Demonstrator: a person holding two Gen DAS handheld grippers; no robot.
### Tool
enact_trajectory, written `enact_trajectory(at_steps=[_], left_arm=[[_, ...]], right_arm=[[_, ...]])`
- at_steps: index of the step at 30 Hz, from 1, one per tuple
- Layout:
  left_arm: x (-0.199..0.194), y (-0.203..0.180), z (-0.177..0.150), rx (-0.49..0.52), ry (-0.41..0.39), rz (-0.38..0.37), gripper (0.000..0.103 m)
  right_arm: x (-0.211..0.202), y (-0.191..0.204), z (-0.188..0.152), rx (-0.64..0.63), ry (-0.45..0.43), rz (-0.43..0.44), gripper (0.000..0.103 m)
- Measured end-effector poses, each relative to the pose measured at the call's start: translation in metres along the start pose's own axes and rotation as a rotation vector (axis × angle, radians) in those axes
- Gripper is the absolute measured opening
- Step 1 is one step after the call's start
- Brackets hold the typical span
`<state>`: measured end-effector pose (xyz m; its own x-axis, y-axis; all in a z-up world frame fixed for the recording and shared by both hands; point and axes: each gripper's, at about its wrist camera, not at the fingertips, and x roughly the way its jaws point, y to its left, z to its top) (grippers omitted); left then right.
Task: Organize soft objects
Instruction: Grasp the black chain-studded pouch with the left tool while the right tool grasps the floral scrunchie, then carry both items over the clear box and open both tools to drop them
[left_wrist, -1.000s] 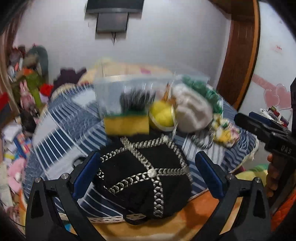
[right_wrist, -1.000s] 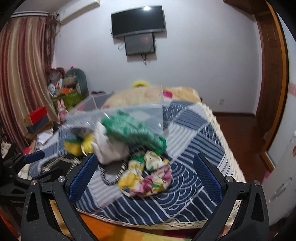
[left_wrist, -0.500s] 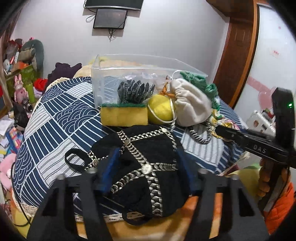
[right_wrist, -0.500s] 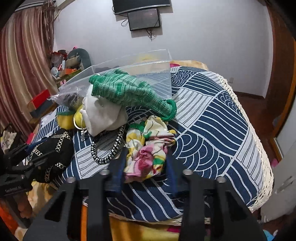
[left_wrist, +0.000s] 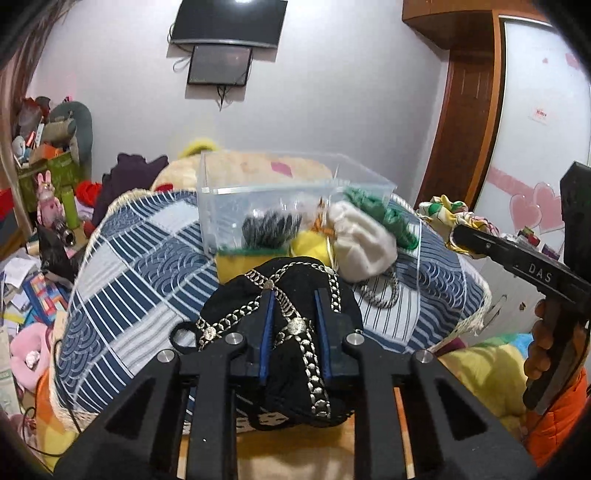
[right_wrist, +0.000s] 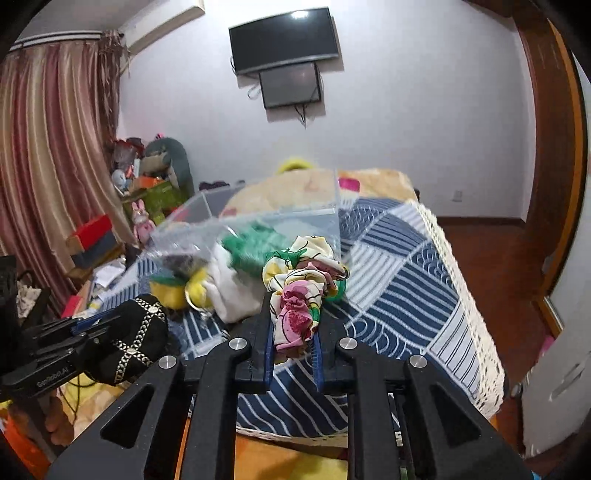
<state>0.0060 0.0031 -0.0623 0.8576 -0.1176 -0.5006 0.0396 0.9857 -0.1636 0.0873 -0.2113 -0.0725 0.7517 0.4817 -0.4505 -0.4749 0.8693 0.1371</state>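
- The left gripper (left_wrist: 292, 328) is clenched on a black cap (left_wrist: 284, 299) trimmed with silver chain braid; its blue pads press into the crown from both sides.
- In the right wrist view the black cap (right_wrist: 136, 339) hangs in that gripper at the lower left, raised off the bed's near edge.
- The right gripper (right_wrist: 293, 341) grasps a floral scarf (right_wrist: 299, 291), a bunched cloth of yellow, pink, white and green, pinched between its blue pads and held above the bed.
- In the left wrist view the same scarf (left_wrist: 450, 212) shows at the tip of the right gripper, off the right side of the bed.
- A blue and white patterned bedspread (left_wrist: 147, 258) covers the bed.
- A clear plastic bin (left_wrist: 258, 199) stands on the bedspread beyond the cap.
- Against the bin's near side lie a yellow sponge with a green top (left_wrist: 240, 262), a white drawstring pouch (left_wrist: 364, 240) and a green knitted piece (left_wrist: 388, 214).
- A dark spiky item (left_wrist: 269, 230) sits just above the sponge; whether it is inside the bin I cannot tell.
- A striped cord (left_wrist: 380, 291) lies on the bedspread below the pouch.
- A television (right_wrist: 284, 38) hangs on the far wall.
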Motion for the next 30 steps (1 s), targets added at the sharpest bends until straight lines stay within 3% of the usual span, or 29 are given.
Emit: enact_trajectory(at_steps=[10, 16, 20, 30], left_arm=[[-0.026, 0.009, 0.058, 0.005, -0.166, 0.014, 0.020], [-0.022, 0.010, 0.096, 0.026, -0.233, 0.013, 0.020], [-0.006, 0.012, 0.120, 0.028, -0.214, -0.034, 0.020], [0.062, 0.021, 0.151, 0.034, -0.136, -0.019, 0.020]], right_arm=[[-0.007, 0.017, 0.032, -0.051, -0.080, -0.001, 0.014], [0.003, 0.020, 0.054, -0.066, -0.116, 0.008, 0.015], [0.018, 0.021, 0.067, -0.079, -0.115, 0.009, 0.014], [0.063, 0.023, 0.099, -0.101, -0.088, -0.002, 0.015]])
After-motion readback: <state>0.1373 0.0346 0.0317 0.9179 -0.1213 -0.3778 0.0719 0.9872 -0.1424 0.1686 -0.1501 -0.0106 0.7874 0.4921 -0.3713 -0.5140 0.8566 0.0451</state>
